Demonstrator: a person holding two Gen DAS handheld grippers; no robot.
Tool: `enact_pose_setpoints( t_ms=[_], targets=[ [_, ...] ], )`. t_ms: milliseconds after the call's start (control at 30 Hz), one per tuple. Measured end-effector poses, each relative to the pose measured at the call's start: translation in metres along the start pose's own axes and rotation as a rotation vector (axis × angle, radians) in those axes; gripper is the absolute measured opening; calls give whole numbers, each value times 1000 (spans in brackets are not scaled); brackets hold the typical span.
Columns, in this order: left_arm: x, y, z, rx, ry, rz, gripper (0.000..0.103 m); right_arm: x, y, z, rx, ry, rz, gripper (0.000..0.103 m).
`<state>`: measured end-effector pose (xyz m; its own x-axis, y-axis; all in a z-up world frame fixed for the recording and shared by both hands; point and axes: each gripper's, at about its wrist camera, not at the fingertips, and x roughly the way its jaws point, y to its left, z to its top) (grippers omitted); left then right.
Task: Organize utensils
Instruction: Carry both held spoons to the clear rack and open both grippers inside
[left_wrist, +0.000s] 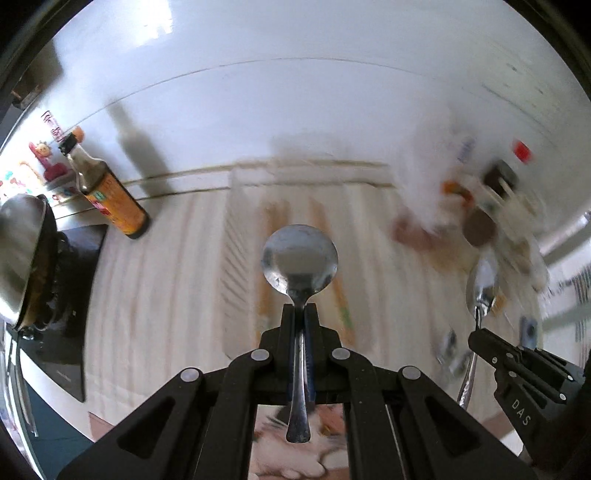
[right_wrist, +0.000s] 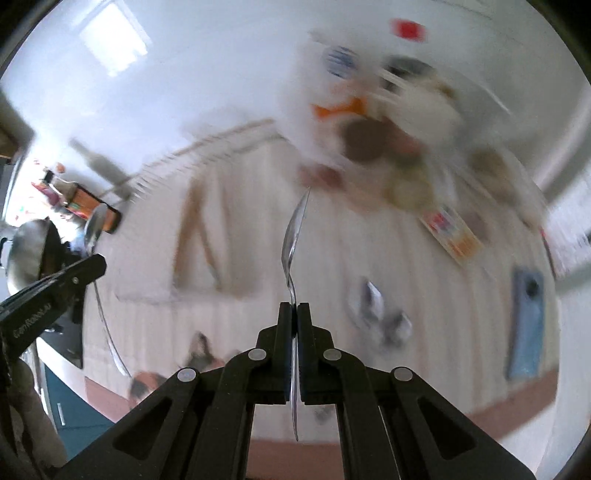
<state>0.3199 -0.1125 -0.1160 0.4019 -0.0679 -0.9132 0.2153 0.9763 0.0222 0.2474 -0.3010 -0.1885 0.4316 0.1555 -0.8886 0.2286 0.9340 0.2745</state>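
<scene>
1. above the pale slatted counter (left_wrist: 166, 295), both tongs hang clear of the surface, each carrying a spoon; the step in hand reads as transport, pick-up done, placing not yet done.
2. left gripper (left_wrist: 299, 308): jaws pinched narrow on the round spoon (left_wrist: 300, 258) at its neck, bowl forward.
3. right gripper (right_wrist: 294, 306): jaws likewise clamped on the second spoon (right_wrist: 293, 236), seen edge-on.
4. next move, judged: lower both toward the blurred tray (left_wrist: 295, 206), then release.
</scene>
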Motion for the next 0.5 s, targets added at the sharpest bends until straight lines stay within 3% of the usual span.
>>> enact_pose_setpoints(
  t_ms=[233,500],
  targets=[
    [48,34,50,-77,107,11,2,49,64,69,-87,37,64,2],
    [89,46,62,-108,206,-19,4,104,94,97,-111,112,36,3]
  ],
)
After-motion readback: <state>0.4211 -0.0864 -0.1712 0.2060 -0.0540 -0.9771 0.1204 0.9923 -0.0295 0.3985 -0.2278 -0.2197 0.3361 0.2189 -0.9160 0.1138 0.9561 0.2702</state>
